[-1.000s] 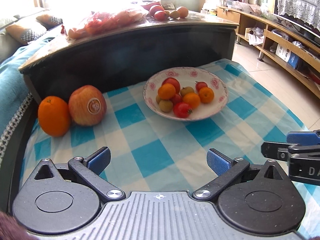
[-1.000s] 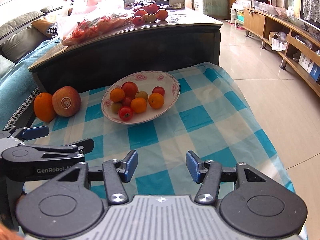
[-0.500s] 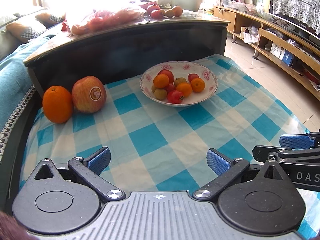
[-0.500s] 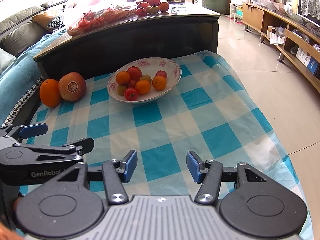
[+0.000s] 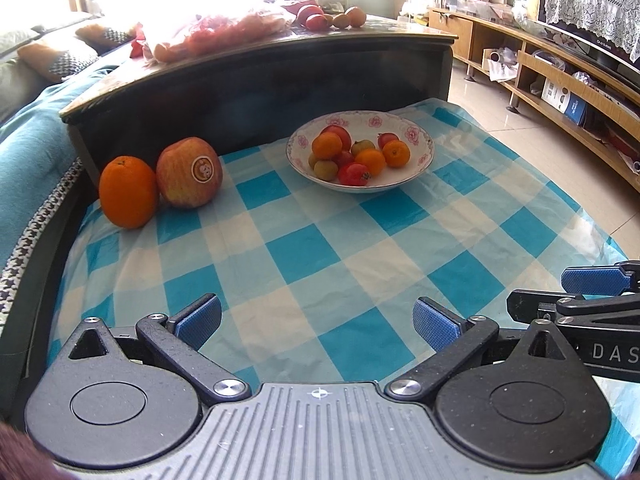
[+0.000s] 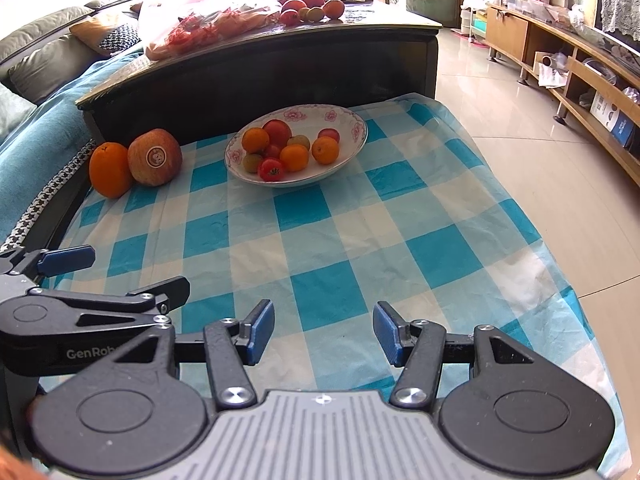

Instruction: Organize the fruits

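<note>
Beyond our two grippers, at the far left of the blue-and-white checked tablecloth, sit the large round orange and the red apple with a round sticker, touching each other and backed against the dark wooden coffee table. Both lie ahead and to the left of our left gripper, which is the nearer one; our right gripper would have to cross in front of it. Neither fruit has a long axis to line up with. Both grippers stand open and empty, pointing down at bare cloth. To the right of the apple, well apart, is the white floral-rimmed ceramic bowl, already holding small oranges and tomatoes. We judge the path clear: nothing stands between our left gripper and the pair.
</note>
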Demonstrator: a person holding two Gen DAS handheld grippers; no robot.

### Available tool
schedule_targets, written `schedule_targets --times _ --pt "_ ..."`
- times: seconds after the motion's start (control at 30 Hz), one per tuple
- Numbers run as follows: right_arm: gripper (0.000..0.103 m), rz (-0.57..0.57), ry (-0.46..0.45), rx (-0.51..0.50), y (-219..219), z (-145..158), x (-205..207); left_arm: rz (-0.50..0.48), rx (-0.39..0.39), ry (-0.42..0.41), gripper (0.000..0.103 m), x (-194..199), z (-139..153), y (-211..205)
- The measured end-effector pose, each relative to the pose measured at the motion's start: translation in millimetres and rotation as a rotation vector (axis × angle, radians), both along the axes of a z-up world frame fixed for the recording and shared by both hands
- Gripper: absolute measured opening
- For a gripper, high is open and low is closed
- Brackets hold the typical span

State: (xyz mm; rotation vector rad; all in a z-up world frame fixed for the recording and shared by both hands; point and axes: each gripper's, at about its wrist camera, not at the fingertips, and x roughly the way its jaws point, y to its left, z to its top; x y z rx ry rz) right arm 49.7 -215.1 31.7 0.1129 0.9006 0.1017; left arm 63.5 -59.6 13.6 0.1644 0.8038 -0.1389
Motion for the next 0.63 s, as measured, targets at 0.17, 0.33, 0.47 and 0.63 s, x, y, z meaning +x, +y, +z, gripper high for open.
schedule_targets --times 0.17,0.33,0.47,0.63 --pt "0.057 0.007 0.001 -0.003 3.0 -0.1 -6.3 0.003 0.005 -0.001 0.103 -6.3 0.7 0.9" --pt "0.057 0.01 0.002 -0.004 4.4 0.0 -11.6 0.007 0.007 -0.009 0.103 -9.7 2.2 1.2" --pt "0.057 0.01 -0.002 0.002 4.6 1.5 -14.6 0.01 0.01 -0.015 0.103 -13.3 3.9 2.1" --pt "0.057 0.013 -0.006 0.001 6.3 3.1 -17.7 0.019 0.009 -0.016 0.103 -16.2 5.3 3.2"
